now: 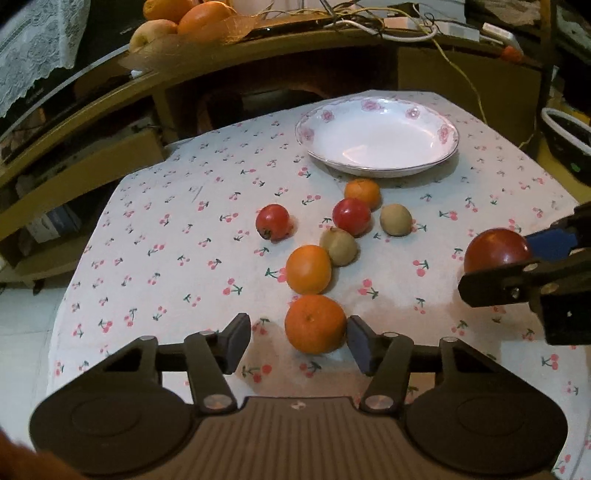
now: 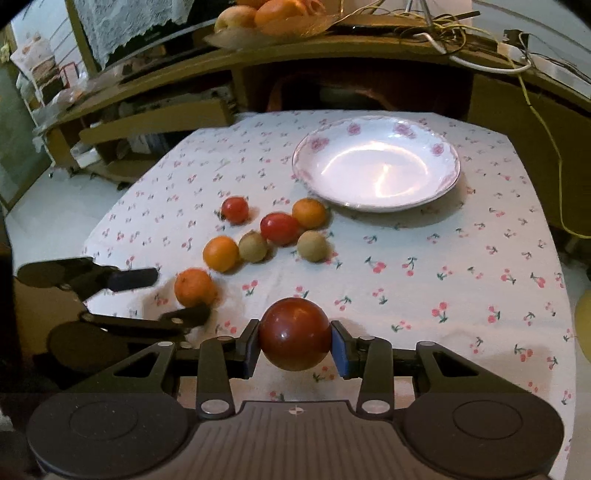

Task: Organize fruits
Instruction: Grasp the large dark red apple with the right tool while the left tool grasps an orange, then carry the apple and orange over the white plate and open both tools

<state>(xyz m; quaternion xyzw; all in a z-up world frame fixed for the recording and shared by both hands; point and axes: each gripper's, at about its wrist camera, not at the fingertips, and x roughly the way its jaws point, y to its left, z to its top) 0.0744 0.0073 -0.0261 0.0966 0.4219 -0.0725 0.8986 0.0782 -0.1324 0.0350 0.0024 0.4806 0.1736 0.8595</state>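
My left gripper (image 1: 299, 341) is open around the nearest orange (image 1: 314, 323) on the cherry-print cloth; its right pad touches the fruit, the left pad stands apart. My right gripper (image 2: 294, 349) is shut on a dark red tomato (image 2: 294, 334), also seen in the left wrist view (image 1: 496, 254). Beyond lie another orange (image 1: 308, 268), two brownish kiwis (image 1: 339, 246) (image 1: 396, 220), two red tomatoes (image 1: 272, 222) (image 1: 351, 215) and a third orange (image 1: 362, 192). The empty white floral plate (image 1: 376, 138) sits at the back, also in the right wrist view (image 2: 376, 162).
A wooden desk (image 2: 295, 55) runs behind the table with a fruit bowl (image 2: 273, 18) and tangled cables (image 1: 388, 18). The table's left edge drops to a pale tiled floor (image 2: 48, 206).
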